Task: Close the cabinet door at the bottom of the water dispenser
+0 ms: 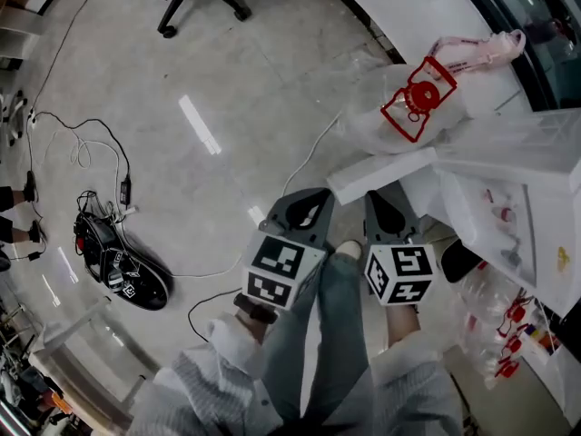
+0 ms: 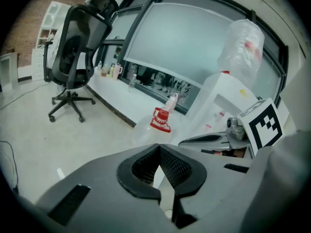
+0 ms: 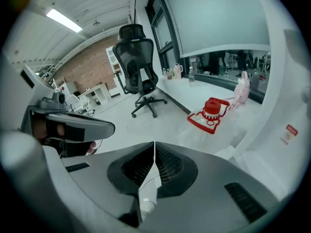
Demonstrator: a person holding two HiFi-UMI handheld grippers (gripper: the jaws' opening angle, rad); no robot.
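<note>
here, left gripper (image 2: 159,146), right gripper (image 3: 154,142), ribbed dark fingers (image 2: 175,167) closed empty, clear jug (image 1: 374,116), red cap (image 1: 424,94)

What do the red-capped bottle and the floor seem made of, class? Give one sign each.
Bottle: likely clear plastic, glossy; you see through its wall.
Floor: perhaps polished concrete, mottled grey; it mirrors a light strip.

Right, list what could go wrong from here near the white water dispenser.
1. The clear plastic water jug with a red cap lies on the floor beside the white water dispenser; it could get knocked.
2. The left gripper and right gripper are both shut and empty, so a push with the tips may slip.
3. The thin white cable across the floor could snag.
</note>
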